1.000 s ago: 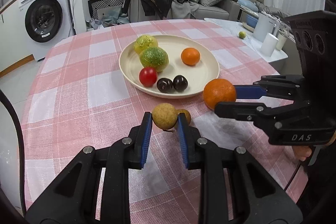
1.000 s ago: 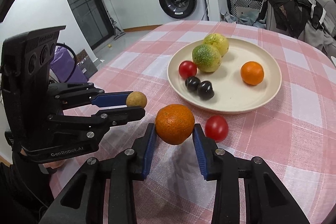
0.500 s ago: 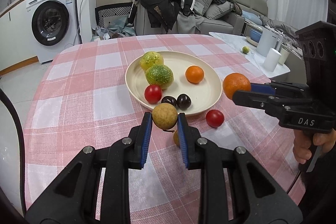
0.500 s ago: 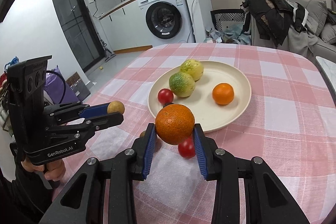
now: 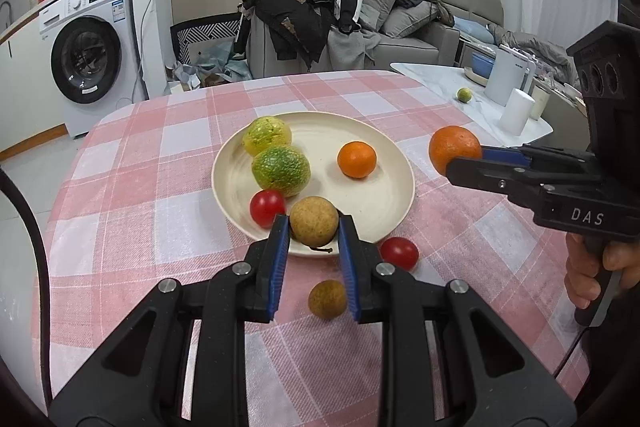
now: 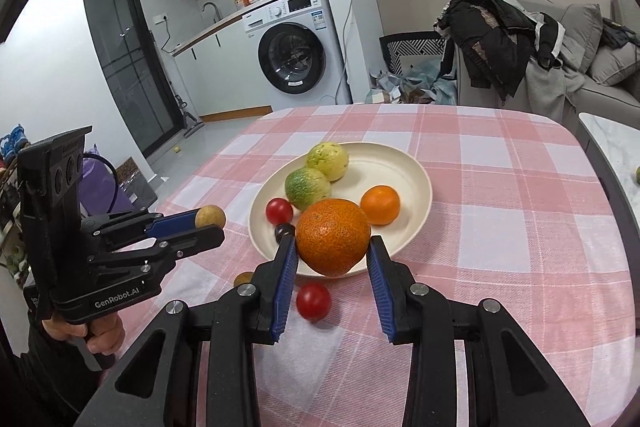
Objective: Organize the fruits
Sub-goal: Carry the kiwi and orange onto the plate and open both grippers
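My left gripper [image 5: 314,227] is shut on a tan longan [image 5: 314,221] and holds it above the near rim of the cream plate [image 5: 384,195]. My right gripper [image 6: 333,245] is shut on a large orange [image 6: 333,242], held above the table right of the plate; it also shows in the left wrist view [image 5: 454,149]. The plate holds two yellow-green citrus fruits [image 5: 281,169], a small orange [image 5: 357,159], a cherry tomato [image 5: 267,207] and dark plums [image 6: 283,230]. A second longan [image 5: 327,299] and a cherry tomato [image 5: 399,253] lie on the cloth in front of the plate.
The table has a pink checked cloth [image 5: 120,211]. A white side table [image 5: 448,83] with a kettle and cups stands to the right. A washing machine [image 5: 86,55] and a sofa piled with clothes [image 5: 304,23] are behind.
Both grippers have risen with their fruit. The longan now hangs over the plate's near rim. The orange has moved up and away beside the plate's right edge.
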A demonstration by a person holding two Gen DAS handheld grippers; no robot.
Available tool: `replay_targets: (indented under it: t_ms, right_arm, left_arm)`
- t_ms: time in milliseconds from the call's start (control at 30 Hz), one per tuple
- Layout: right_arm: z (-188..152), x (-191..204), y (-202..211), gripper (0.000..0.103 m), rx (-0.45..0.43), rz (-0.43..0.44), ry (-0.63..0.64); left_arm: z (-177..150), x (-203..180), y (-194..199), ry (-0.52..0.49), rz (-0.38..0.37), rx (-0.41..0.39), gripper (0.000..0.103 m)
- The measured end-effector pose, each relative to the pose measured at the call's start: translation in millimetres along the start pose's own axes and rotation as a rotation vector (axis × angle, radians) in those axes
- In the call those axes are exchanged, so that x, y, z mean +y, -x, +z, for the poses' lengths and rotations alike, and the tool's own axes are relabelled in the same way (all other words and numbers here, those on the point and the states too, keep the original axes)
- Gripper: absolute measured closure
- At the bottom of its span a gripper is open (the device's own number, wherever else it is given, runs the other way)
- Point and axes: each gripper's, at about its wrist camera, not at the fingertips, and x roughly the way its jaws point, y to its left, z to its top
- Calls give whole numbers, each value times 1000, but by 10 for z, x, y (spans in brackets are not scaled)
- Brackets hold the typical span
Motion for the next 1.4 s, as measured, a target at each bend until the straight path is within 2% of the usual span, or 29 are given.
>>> replay_targets:
  t_ms: [567,867,1167,1400]
  right_arm:
    - [82,-104,-297,67,39,-53,-8]
    - [80,-163,-518,67,70,-71,-15]
    - [70,-203,-533,67,65,-53,-41]
    - [49,-205,-590,67,76,-58,-43]
  left_arm:
    - [318,-128,-525,-20,-10,5,81]
    - [320,-126,-755,-19,-8,34,81]
    - [281,-162,-904,-48,27,59,81]
    - [261,-170,-976,-59,24,77,81]
